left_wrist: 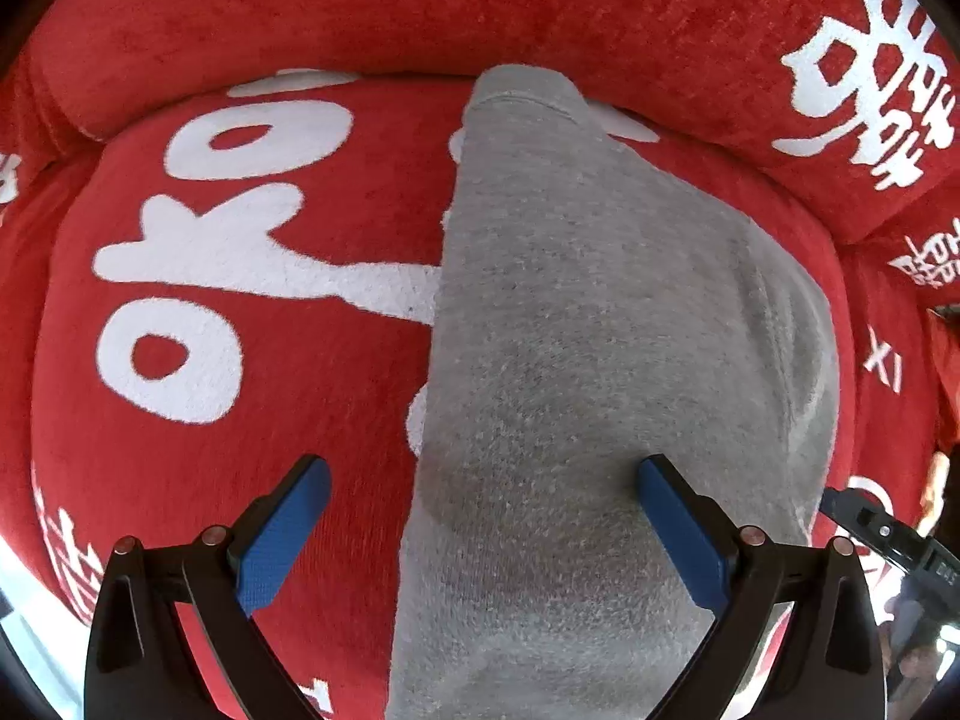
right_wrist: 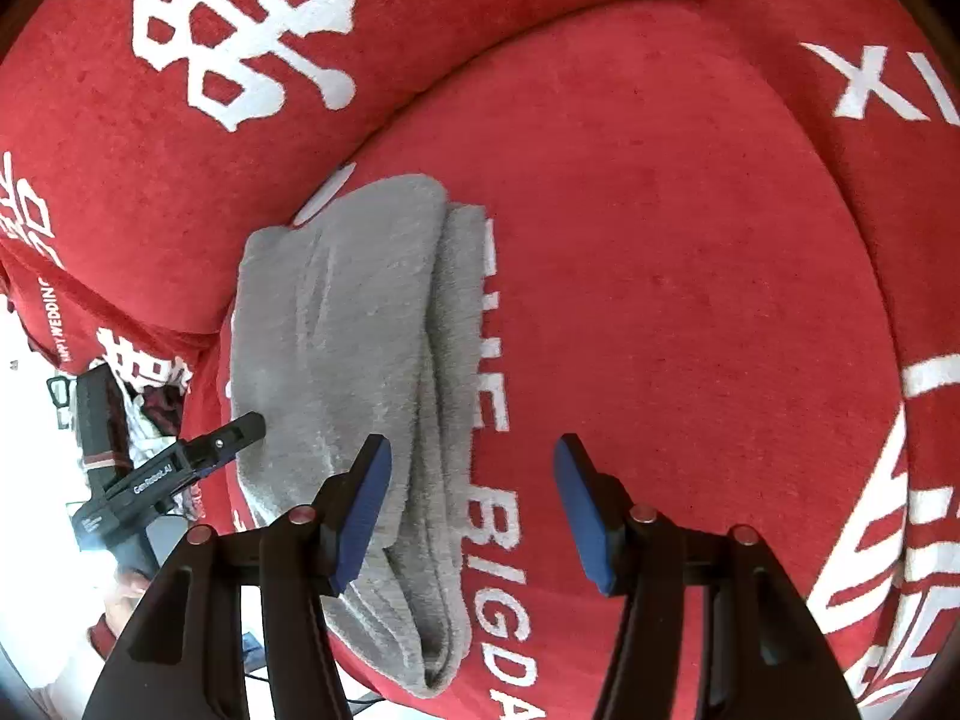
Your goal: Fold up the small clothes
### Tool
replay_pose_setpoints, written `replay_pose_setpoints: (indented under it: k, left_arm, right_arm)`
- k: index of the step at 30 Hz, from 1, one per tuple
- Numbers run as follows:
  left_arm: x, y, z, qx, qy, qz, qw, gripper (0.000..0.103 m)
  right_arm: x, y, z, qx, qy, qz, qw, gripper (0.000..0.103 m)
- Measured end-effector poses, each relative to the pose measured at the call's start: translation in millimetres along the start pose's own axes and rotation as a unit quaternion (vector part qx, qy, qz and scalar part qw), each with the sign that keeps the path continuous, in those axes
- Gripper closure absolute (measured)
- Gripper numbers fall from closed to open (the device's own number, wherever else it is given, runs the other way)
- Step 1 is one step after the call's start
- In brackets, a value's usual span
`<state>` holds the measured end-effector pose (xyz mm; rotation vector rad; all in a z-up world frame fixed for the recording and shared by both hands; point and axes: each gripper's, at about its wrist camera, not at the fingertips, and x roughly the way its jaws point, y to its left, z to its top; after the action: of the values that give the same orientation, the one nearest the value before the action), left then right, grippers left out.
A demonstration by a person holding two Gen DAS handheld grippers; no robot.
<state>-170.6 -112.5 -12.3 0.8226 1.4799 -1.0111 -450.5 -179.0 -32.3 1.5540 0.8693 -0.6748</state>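
A grey fleece garment (left_wrist: 588,360) lies folded lengthwise on a red seat cushion (left_wrist: 240,450) with white lettering. My left gripper (left_wrist: 483,474) is open just above it; its left finger is over the red cushion and its right finger over the grey cloth. In the right wrist view the same grey garment (right_wrist: 348,348) lies as a long folded strip. My right gripper (right_wrist: 474,456) is open and empty, its left finger above the garment's right edge, its right finger over bare cushion (right_wrist: 690,300). The left gripper's tip (right_wrist: 240,429) shows at the garment's left edge.
A red back cushion (left_wrist: 420,6) with white characters runs behind the seat. A red armrest (right_wrist: 888,180) rises to the right. The floor and some clutter (right_wrist: 108,420) show past the seat's left front edge.
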Motion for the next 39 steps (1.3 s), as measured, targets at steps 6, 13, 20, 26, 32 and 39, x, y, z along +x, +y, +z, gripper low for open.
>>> replay_pose_setpoints:
  k: [6, 13, 20, 26, 32, 39]
  left_arm:
    - [7, 16, 14, 0.014, 0.032, -0.062, 0.9974, 0.001]
    - [35, 11, 27, 0.038, 0.083, -0.145, 0.9851, 0.001]
    - [38, -4, 38, 0.058, 0.074, -0.134, 0.9865, 0.001]
    - [37, -5, 34, 0.064, 0.055, -0.129, 0.9881, 0.004]
    - [27, 3, 24, 0.076, 0.021, -0.147, 0.986, 0.027]
    - [-1, 37, 18, 0.075, 0.026, -0.227, 0.9705, 0.048]
  right_arm:
    - [9, -4, 0, 0.003, 0.019, 0.02, 1.0, 0.042]
    - [24, -15, 6, 0.015, 0.035, 0.077, 0.996, 0.042]
    - [50, -1, 22, -0.002, 0.05, 0.136, 0.99, 0.041]
    - [66, 10, 24, 0.003, 0.051, 0.152, 0.987, 0.043]
    - [68, 9, 14, 0.053, 0.037, 0.162, 0.985, 0.067]
    - [45, 42, -16, 0.087, -0.007, 0.21, 0.974, 0.071]
